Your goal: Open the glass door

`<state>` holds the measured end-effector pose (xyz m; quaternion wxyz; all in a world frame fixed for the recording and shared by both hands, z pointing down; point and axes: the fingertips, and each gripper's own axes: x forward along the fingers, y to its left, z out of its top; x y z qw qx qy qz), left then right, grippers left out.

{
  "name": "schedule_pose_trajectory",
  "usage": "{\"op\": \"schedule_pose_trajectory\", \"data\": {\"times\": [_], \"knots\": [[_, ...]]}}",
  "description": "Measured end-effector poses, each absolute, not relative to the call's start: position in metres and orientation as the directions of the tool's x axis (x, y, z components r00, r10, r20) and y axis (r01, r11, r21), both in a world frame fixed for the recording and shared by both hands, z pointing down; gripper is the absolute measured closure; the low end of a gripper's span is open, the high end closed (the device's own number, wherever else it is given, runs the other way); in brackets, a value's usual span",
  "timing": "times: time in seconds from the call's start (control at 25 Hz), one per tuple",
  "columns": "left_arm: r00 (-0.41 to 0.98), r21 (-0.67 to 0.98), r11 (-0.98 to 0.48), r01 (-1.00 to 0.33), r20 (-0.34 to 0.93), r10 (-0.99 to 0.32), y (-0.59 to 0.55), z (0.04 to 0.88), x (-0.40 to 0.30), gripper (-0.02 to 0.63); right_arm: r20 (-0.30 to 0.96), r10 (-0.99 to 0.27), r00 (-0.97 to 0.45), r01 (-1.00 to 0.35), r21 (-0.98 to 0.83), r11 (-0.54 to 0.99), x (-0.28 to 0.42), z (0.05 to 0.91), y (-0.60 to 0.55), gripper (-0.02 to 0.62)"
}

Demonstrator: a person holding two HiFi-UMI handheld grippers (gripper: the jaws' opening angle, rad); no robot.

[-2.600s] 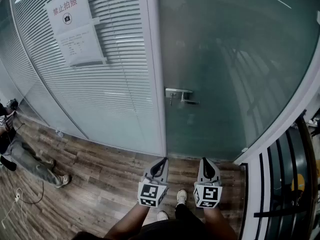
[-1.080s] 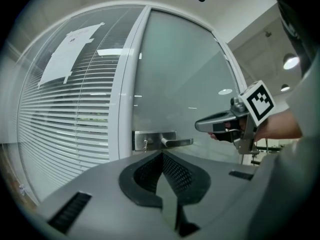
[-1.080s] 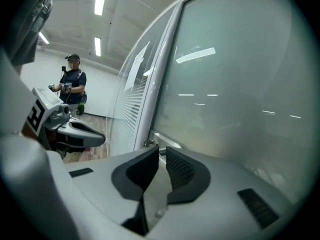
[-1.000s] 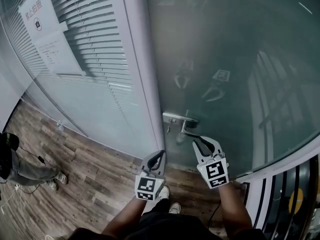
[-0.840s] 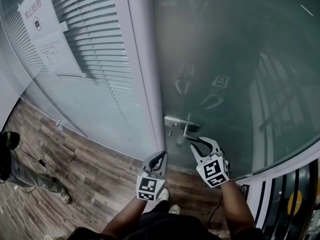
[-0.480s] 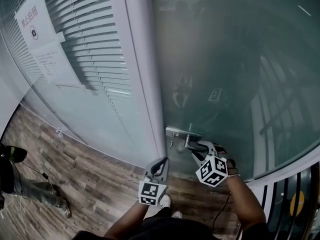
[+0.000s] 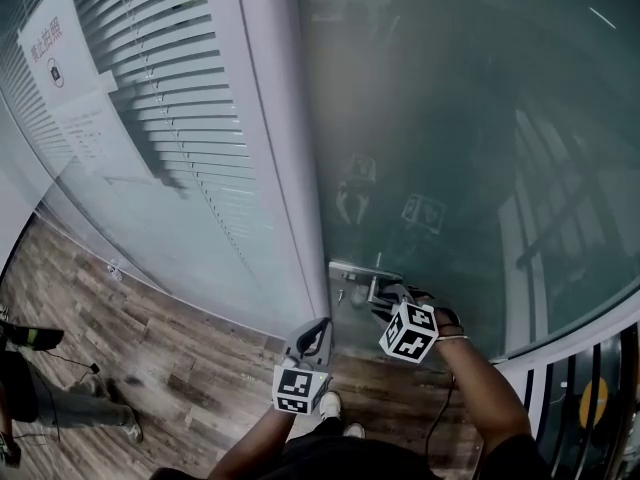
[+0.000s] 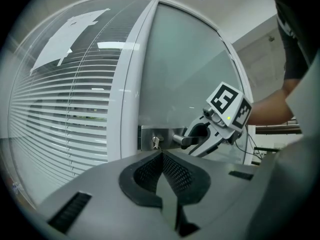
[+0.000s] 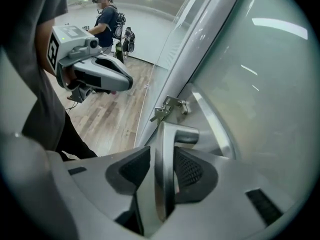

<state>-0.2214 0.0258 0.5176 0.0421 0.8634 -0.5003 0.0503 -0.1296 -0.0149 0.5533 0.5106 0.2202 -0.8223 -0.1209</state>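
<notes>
Nearest, the left hand-held gripper (image 7: 318,330), pressed together and empty, hangs back. The jaws of the right hand-held gripper (image 7: 385,300) are opening astride the door handle (image 9: 164,169), whose lever runs lengthwise between them, low at the left edge of the glass door (image 7: 450,138).

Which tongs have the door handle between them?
The right tongs: the metal door handle stands between their opening jaws. The left tongs are shut and hold nothing.
</notes>
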Motion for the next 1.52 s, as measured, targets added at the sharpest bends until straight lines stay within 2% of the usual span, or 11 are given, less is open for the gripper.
{"op": "schedule_pose_trajectory", "data": {"times": [0.08, 0.24, 0.52, 0.84, 1.16, 1.4, 1.52], "knots": [[0.493, 0.023, -0.494, -0.869, 0.13, -0.86, 0.024, 0.518, -0.223, 0.607, 0.786, -0.483, -0.385, -0.249, 0.416, 0.875, -0.132, 0.555, -0.02, 0.446], [0.491, 0.03, -0.492, -0.87, 0.136, -0.86, 0.025, 0.522, -0.225, 0.607, 0.789, -0.461, -0.406, -0.263, 0.383, 0.886, -0.133, 0.553, -0.022, 0.509], [0.515, 0.031, -0.516, -0.856, 0.138, -0.846, 0.028, 0.523, -0.213, 0.607, 0.784, -0.45, -0.428, -0.202, 0.403, 0.893, -0.134, 0.555, -0.016, 0.555], [0.528, 0.039, -0.528, -0.848, 0.144, -0.837, 0.032, 0.526, -0.211, 0.607, 0.758, -0.439, -0.482, -0.221, 0.38, 0.898, -0.136, 0.553, -0.015, 0.558], [0.543, 0.043, -0.544, -0.838, 0.159, -0.824, 0.031, 0.533, -0.211, 0.607, 0.651, -0.426, -0.628, -0.285, 0.317, 0.905, -0.144, 0.552, -0.017, 0.56], [0.562, 0.029, -0.567, -0.824, 0.173, -0.809, 0.027, 0.534, -0.207, 0.607, 0.48, -0.406, -0.778, -0.35, 0.207, 0.914, -0.153, 0.553, -0.018, 0.561], [0.566, 0.032, -0.571, -0.821, 0.181, -0.804, 0.027, 0.537, -0.205, 0.607, 0.451, -0.388, -0.804, -0.346, 0.177, 0.922, -0.152, 0.554, -0.018, 0.561]]}}
